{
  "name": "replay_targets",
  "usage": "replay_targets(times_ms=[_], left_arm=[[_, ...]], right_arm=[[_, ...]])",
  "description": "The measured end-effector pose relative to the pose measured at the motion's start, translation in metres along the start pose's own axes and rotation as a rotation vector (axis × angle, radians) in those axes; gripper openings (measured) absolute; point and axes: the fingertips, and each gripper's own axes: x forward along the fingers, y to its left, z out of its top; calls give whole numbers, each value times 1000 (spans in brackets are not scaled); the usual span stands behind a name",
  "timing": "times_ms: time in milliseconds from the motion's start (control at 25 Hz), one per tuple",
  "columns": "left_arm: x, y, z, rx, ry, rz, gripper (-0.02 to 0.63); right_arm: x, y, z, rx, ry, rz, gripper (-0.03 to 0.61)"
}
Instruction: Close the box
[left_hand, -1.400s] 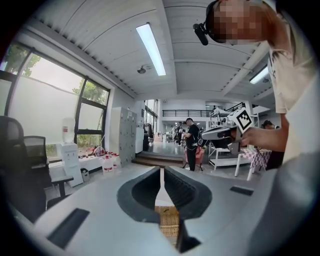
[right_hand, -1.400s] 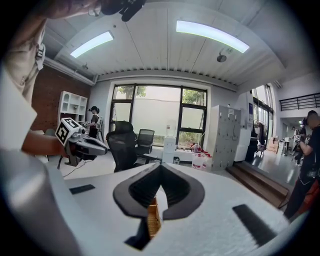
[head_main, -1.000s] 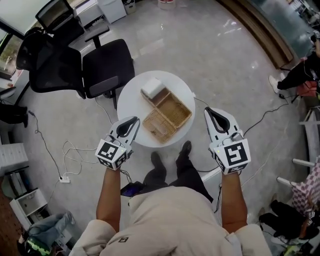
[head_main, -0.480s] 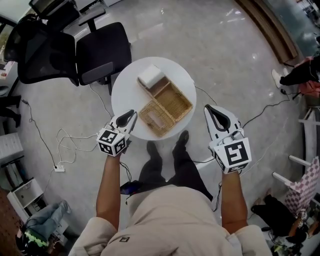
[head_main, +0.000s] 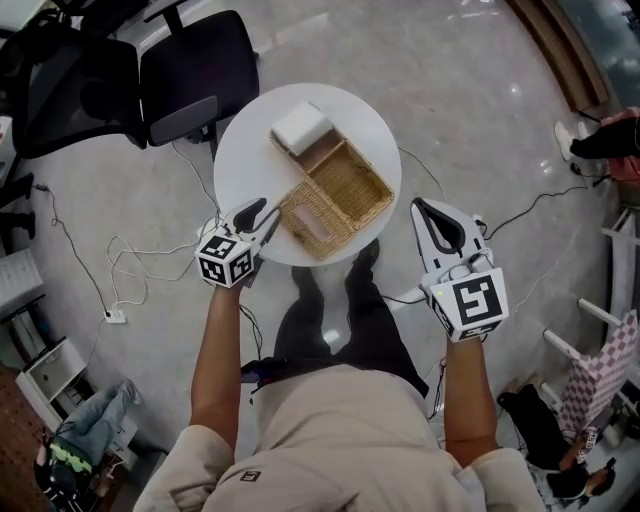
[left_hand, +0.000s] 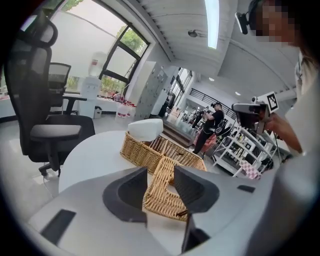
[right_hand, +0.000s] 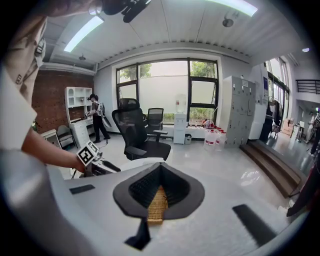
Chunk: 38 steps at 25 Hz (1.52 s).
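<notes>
An open wicker box (head_main: 352, 180) lies on the round white table (head_main: 247, 150), its flat wicker lid (head_main: 312, 218) hinged out toward me. A white block (head_main: 300, 127) rests on the box's far end. My left gripper (head_main: 262, 215) is at the table's near-left edge, just short of the lid. Its jaws have just been opening and now stand open. In the left gripper view (left_hand: 160, 170) the lid (left_hand: 162, 192) shows in the gap, with neither pad pressing on it. My right gripper (head_main: 421, 206) hovers off the table's right side, shut and empty (right_hand: 160, 166).
Two black office chairs (head_main: 190, 70) stand behind the table, one close on the left (left_hand: 35, 100). Cables (head_main: 130, 290) trail over the grey floor. My feet are under the table's near edge. People stand far off in the room.
Both grippers have come down toward the table, the left one further. The left jaws, shut before, now stand apart with the lid in front of them.
</notes>
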Motion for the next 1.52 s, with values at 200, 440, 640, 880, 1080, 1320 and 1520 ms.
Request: replay_targets(times_ms=[200,440,640,880,1080,1320,1520], left_arm=[[18,16,-17,-67,24,-24,176],[34,29,-33,-156,39,-49,204],[43,31,-44,-211,50,-76,206],[48,29,-50,-240,44,-93,199],[42,28,-46,-238,37,-87,170],[29,26,-33,-259,2,-95,135],[16,13,-4,-333,-111,-160,106]], right_arm=[[21,0,-17,16,32,7,-6],[39,0,-30,28,58,22,-6],[49,0,-38,40,76,33,-6],[57,0,-47,49,88,41,-6],[56,-1,-45,52,82,35,-6],[51,-4,-45,54,80,25,-6],[50,-5,-42,56,75,23,-6]])
